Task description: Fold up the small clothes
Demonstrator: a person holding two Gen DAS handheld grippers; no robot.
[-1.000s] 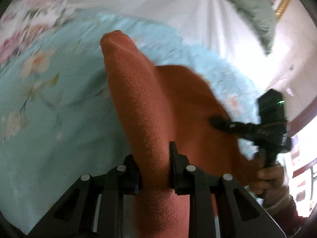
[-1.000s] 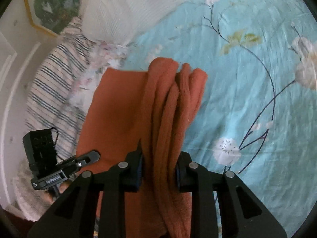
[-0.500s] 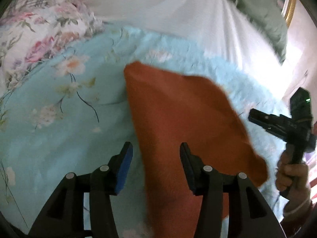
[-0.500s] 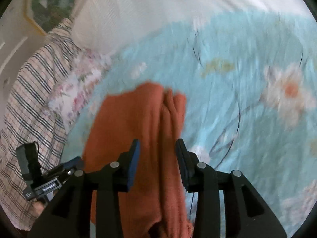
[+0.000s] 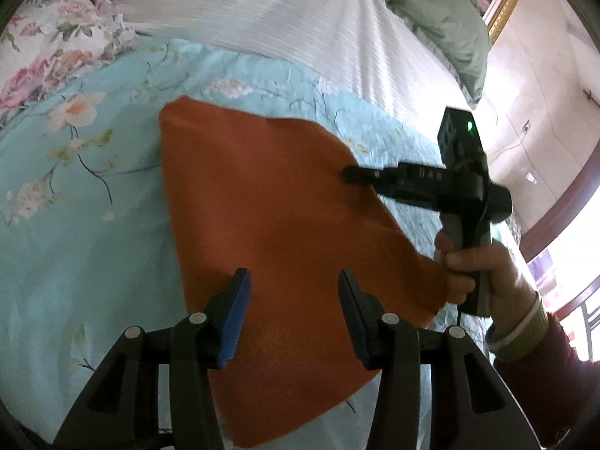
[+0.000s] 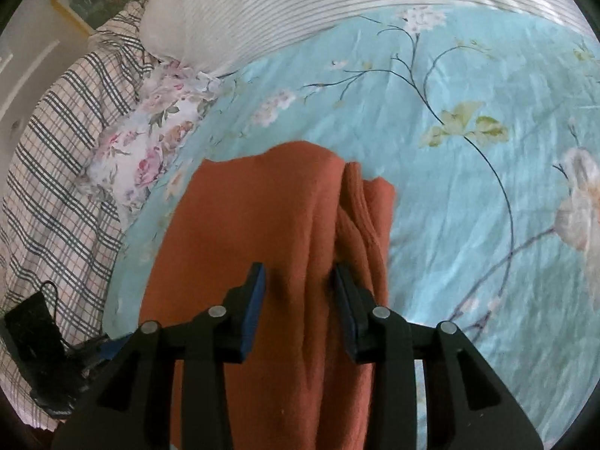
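Rust-orange garment (image 5: 285,225): flat on floral bedspread (image 5: 93,195), long axis running away from both cameras. Left gripper (image 5: 292,300) and right gripper (image 6: 298,288) hover over its near end, jaws apart, holding nothing.

Black left gripper (image 5: 292,313) with blue pads, silver screws; maroon sleeve (image 5: 540,371).

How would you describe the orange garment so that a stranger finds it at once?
Look at the light blue bedspread with flower print covering the bed. On it lies the rust-orange fleece garment, folded flat, right in front of both open grippers. It is the only plain, unpatterned orange cloth there.
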